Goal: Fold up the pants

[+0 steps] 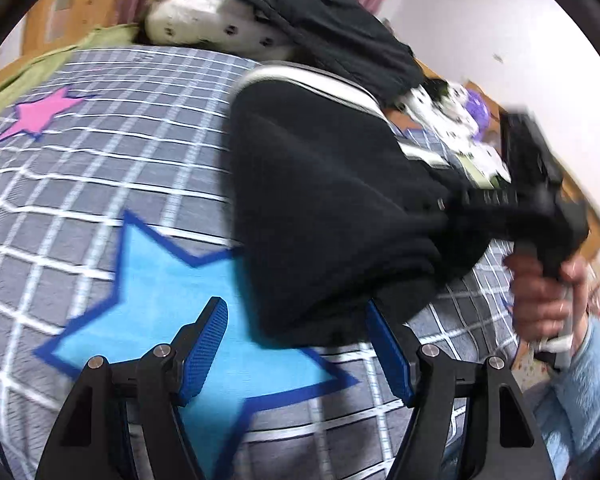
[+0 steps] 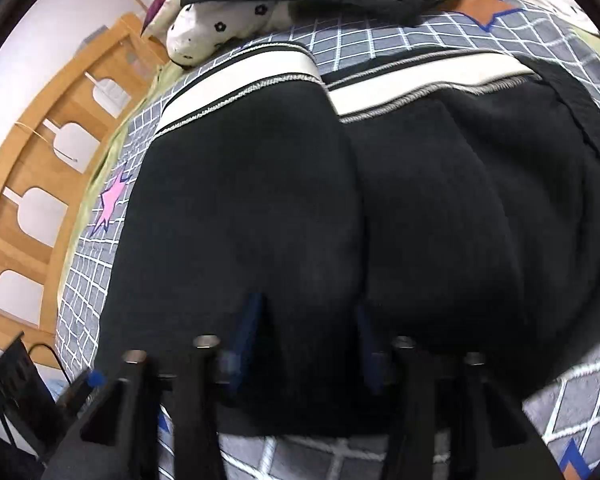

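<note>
The black pants with a white and grey waistband lie bunched on the checked bedspread. My left gripper is open with its blue pads apart; the pants' near edge sits between them, touching the right pad. My right gripper reaches in from the right, its fingers buried in the black cloth. In the right wrist view the pants fill the frame, doubled with two waistband strips side by side. The right gripper has black cloth gathered between its blue pads.
A white spotted pillow and a dark garment lie at the head of the bed. A wooden bed frame runs along the left in the right wrist view. A blue star and a pink star mark the bedspread.
</note>
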